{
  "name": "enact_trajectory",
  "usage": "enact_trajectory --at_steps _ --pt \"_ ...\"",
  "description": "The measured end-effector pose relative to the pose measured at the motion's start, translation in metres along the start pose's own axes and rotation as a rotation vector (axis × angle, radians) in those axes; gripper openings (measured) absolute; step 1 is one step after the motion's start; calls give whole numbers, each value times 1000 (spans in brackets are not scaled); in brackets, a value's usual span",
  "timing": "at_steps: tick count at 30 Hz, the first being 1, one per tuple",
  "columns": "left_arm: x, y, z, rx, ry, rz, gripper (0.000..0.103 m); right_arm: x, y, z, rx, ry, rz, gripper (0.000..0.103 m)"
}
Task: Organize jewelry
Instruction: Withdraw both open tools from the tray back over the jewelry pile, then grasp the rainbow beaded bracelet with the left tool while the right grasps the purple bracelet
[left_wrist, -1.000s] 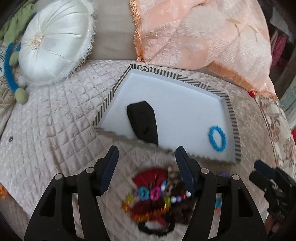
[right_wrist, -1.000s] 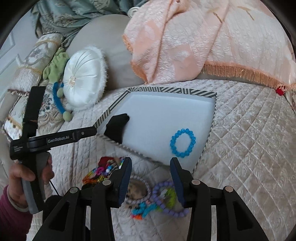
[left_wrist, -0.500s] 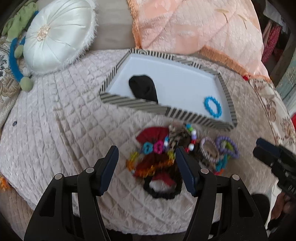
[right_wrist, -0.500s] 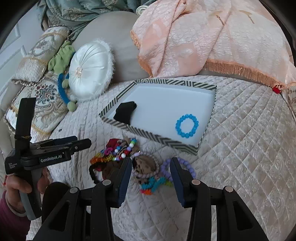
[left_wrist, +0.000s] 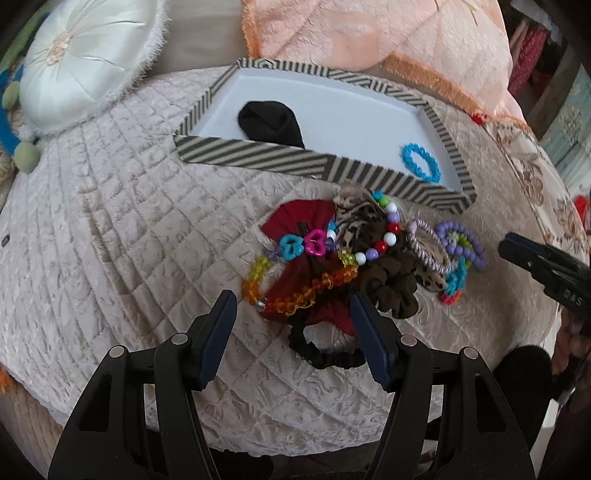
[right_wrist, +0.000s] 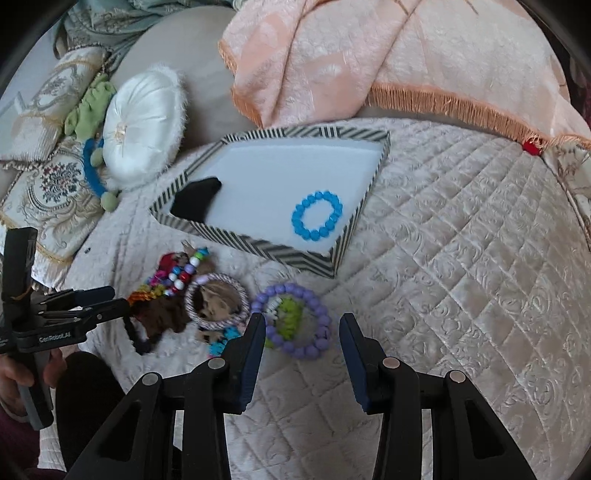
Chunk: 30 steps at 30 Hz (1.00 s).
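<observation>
A striped-rim tray (left_wrist: 258, 158) (right_wrist: 284, 254) on the quilted cushion holds a blue bead bracelet (left_wrist: 421, 162) (right_wrist: 317, 215) and a black scrunchie (left_wrist: 271, 120) (right_wrist: 197, 199). In front of it lies a pile of jewelry: orange beads (left_wrist: 306, 291), a multicolour bead bracelet (left_wrist: 380, 236), a purple bead bracelet (left_wrist: 461, 243) (right_wrist: 299, 321), a black hair band (left_wrist: 325, 354). My left gripper (left_wrist: 291, 317) is open and empty just before the pile. My right gripper (right_wrist: 302, 332) is open and empty over the purple bracelet.
A round white cushion (left_wrist: 85, 55) (right_wrist: 142, 125) lies left of the tray. A peach fringed blanket (left_wrist: 369, 33) (right_wrist: 388, 51) is draped behind it. Patterned pillows (right_wrist: 48, 184) sit at the far left. Quilted cover (right_wrist: 461, 258) stretches to the right.
Both grippers have pulled back and risen from the tray, so the jewelry pile now shows fully. Both stay open and empty.
</observation>
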<state>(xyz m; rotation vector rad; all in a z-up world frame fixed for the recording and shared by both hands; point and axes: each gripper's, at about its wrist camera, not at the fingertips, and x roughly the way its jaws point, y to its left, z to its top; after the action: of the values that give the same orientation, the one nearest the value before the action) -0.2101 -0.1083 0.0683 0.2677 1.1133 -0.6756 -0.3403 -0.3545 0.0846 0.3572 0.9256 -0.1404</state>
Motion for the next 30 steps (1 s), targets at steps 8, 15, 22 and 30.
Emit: enact_trajectory --at_steps 8,15,22,30 --pt "9 -2 10 18 6 -15 64 31 -3 6 -16 43 -47 40" --pt "22 -6 14 30 42 -49 25 51 -13 7 1 73 -73 23" --pt "4 -1 19 6 0 -72 15 35 -8 9 3 21 -22 9" --pt "-16 9 23 -44 -36 -94 9 0 2 15 11 -52 20 9"
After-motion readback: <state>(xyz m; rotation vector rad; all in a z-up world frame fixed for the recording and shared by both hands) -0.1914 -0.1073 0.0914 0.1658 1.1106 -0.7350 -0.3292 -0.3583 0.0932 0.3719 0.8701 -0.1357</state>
